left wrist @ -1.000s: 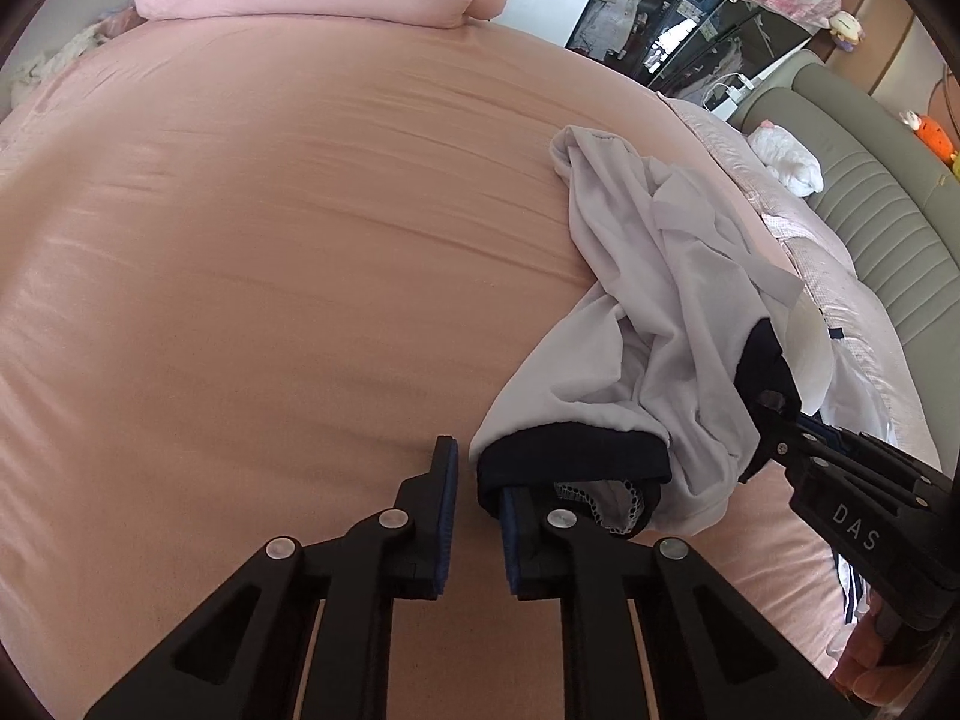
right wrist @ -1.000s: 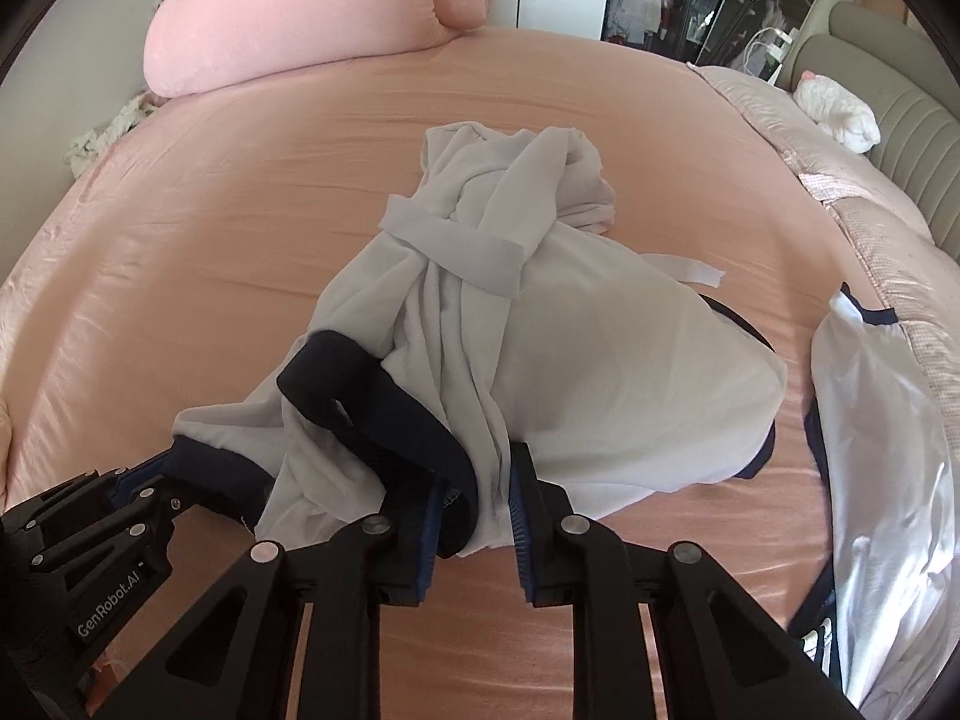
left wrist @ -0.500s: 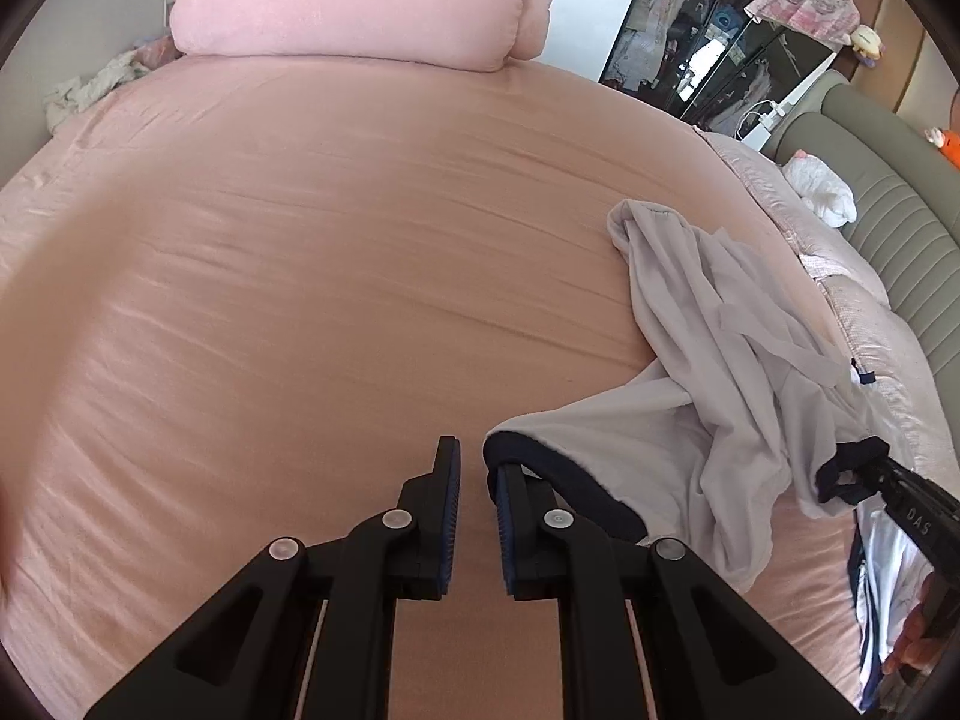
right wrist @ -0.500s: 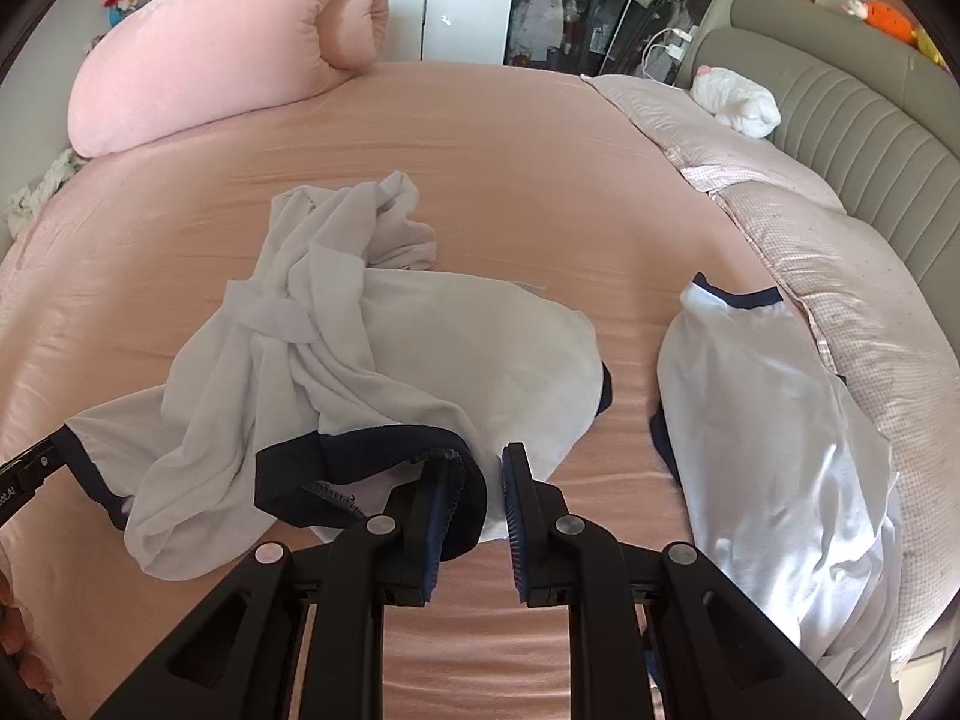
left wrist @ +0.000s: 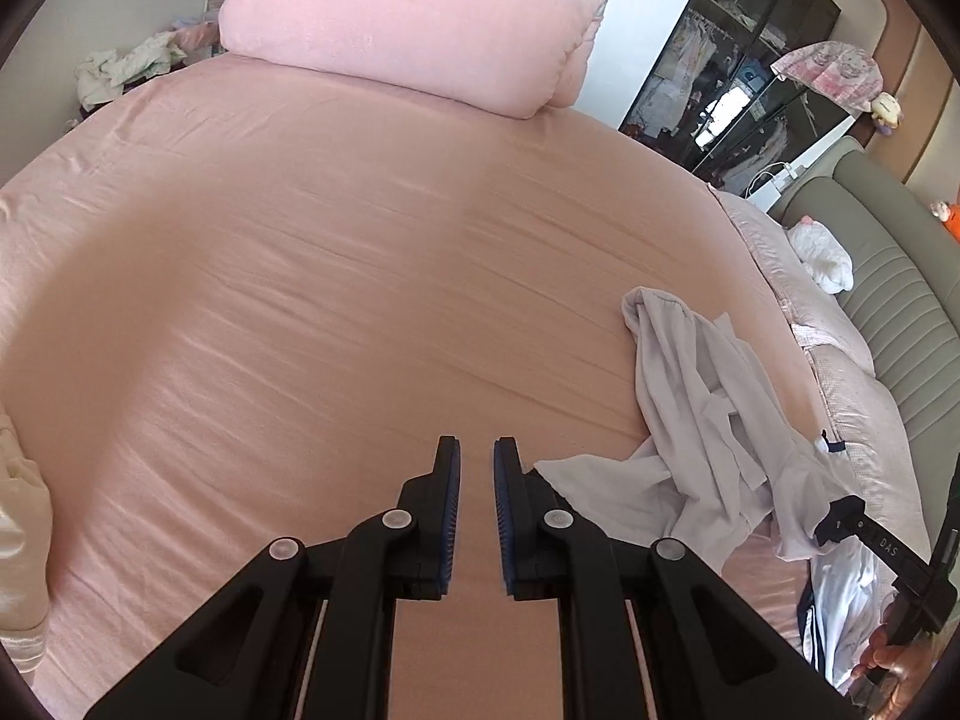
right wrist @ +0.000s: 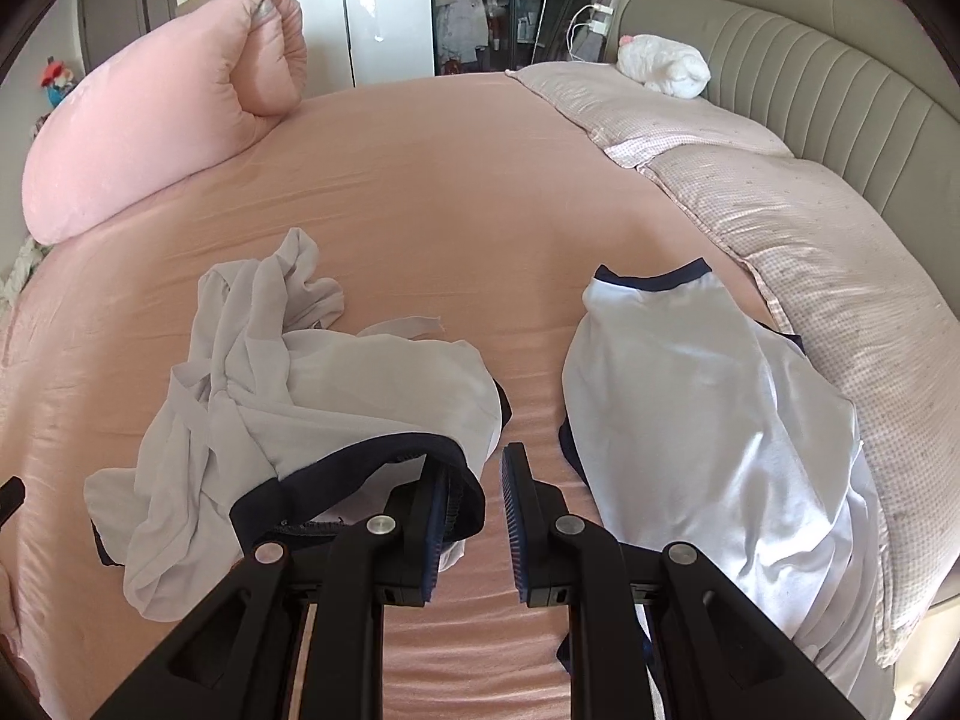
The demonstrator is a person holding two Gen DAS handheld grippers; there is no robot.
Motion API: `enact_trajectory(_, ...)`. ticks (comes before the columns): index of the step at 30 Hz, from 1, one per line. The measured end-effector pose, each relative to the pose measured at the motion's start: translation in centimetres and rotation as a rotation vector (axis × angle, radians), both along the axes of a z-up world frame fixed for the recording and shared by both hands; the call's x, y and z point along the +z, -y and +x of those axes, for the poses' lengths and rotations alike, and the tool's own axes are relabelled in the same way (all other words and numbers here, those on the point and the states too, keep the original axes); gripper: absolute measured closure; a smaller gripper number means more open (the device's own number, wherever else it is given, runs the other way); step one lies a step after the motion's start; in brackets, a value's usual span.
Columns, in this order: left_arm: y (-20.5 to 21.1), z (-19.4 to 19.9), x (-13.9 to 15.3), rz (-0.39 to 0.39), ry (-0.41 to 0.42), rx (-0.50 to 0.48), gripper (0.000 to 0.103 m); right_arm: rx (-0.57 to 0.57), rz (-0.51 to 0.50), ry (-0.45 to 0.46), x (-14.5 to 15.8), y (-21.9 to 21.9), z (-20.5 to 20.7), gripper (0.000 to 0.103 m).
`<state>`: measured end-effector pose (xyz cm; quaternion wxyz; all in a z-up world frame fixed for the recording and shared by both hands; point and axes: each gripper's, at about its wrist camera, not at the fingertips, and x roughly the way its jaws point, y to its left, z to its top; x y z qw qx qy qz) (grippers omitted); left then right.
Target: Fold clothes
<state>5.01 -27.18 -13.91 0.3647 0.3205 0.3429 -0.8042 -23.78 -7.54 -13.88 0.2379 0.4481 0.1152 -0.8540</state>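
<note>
A crumpled white garment with navy trim [right wrist: 288,396] lies on the pink bed; it also shows at the right of the left wrist view [left wrist: 702,438]. My left gripper [left wrist: 477,468] is open and empty, with the garment's edge just right of its right finger. My right gripper [right wrist: 477,480] is open; the navy hem [right wrist: 360,468] drapes over its left finger, not pinched. A second white garment with a navy collar [right wrist: 708,420] lies to the right.
A rolled pink duvet [left wrist: 414,24] lies at the far end of the bed sheet [left wrist: 300,300]. A checked pink quilt [right wrist: 810,228] and grey padded headboard [right wrist: 810,72] run along the right. A dark wardrobe [left wrist: 750,72] stands beyond.
Both grippers have opened and let go of the navy-trimmed garment. The left gripper has drawn away to the left, and the garment has settled onto the bed.
</note>
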Motion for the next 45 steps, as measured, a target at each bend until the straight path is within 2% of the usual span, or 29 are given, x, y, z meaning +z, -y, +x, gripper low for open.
enact_trajectory(5, -0.4, 0.0, -0.4, 0.144, -0.058, -0.07, 0.093, -0.015, -0.108, 0.165, -1.0, -1.0, -1.3, 0.085)
enact_trajectory(6, -0.5, -0.3, -0.7, 0.179, -0.061, -0.077, 0.092, -0.026, -0.128, 0.19, -1.2, -1.2, -1.5, 0.073)
enact_trajectory(7, -0.8, -0.7, -0.9, 0.216, -0.066, -0.085, 0.092, -0.033, -0.134, 0.204, -1.3, -1.3, -1.6, 0.053)
enact_trajectory(9, -1.4, -2.4, -1.5, 0.282, -0.065, -0.109, 0.092, -0.036, -0.141, 0.216, -1.2, -1.4, -1.5, 0.037)
enact_trajectory(13, -3.8, -4.3, -2.3, 0.288, 0.034, -0.183, 0.092, 0.0, -0.155, 0.211, -0.2, -1.3, -0.7, 0.031)
enact_trajectory(15, -5.1, -5.3, -2.7, 0.286, 0.086, -0.229, 0.092, 0.021, -0.163, 0.215, 0.2, -1.2, -0.3, 0.03)
enact_trajectory(19, -7.0, -6.4, -3.4, 0.351, 0.069, -0.282, 0.092, 0.055, -0.186, 0.241, 0.8, -0.7, 0.3, 0.03)
enact_trajectory(25, -9.5, -7.8, -3.1, 0.275, 0.166, -0.342, 0.092, 0.1, -0.209, 0.272, 1.6, -0.4, 0.5, 0.03)
enact_trajectory(30, -10.0, -8.7, -3.9, 0.287, 0.209, -0.352, 0.091, -0.027, -0.054, 0.291, 1.0, -1.2, -0.8, 0.03)
enact_trajectory(37, -10.3, -9.7, -3.8, 0.292, 0.186, -0.355, 0.091, -0.016, -0.161, 0.444, 0.0, -3.0, -1.8, 0.03)
enact_trajectory(40, -10.6, -10.4, -4.0, 0.289, 0.17, -0.363, 0.091, 0.036, -0.178, 0.441, -0.5, -2.4, -1.2, 0.028)
enact_trajectory(45, -11.0, -11.1, -5.0, 0.293, 0.189, -0.365, 0.091, 0.102, -0.223, 0.529, -3.3, -1.4, -0.1, 0.028)
